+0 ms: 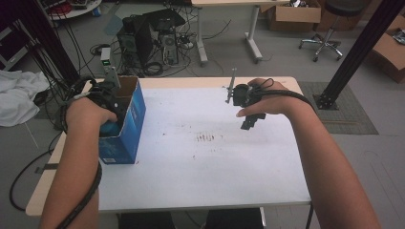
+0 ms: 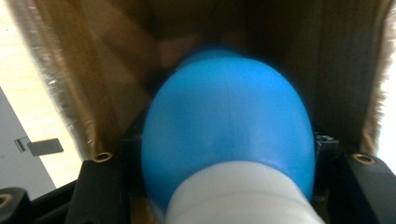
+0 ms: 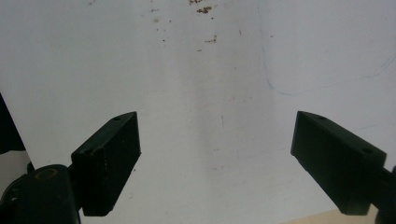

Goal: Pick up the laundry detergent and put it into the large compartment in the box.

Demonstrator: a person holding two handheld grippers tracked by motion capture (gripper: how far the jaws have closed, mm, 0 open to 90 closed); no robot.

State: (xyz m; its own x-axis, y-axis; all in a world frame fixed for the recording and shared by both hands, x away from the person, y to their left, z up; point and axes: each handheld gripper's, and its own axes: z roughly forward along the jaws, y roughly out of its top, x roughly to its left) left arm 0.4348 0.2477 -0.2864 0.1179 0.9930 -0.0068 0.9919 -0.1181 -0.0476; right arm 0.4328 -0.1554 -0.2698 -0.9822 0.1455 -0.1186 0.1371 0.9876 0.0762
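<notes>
The left gripper (image 1: 111, 125) squeezes a blue ball (image 2: 226, 126) inside the box (image 1: 131, 125), half hidden. The right gripper (image 3: 217, 154) stands open over the table (image 1: 200, 157).

A: Held thing? Blue rounded object (image 2: 226, 121), smooth, egg-like, with a white part (image 2: 238, 196) at the near end. Exact identity hard to tell.

B: Where, relative to the box?

A: Inside the blue cardboard box (image 1: 136, 112), down among its brown inner walls. Just a bit of blue (image 1: 111, 128) visible at the box's open top from the high view.

B: State?

A: Clamped from both sides, blue end pointing deeper into the box, white end nearest the camera. Contact with the box floor impossible to tell.

B: Box itself?

A: Upright, top open, blue outside with a white printed patch low on the near face. Standing at the table's left edge.
</notes>
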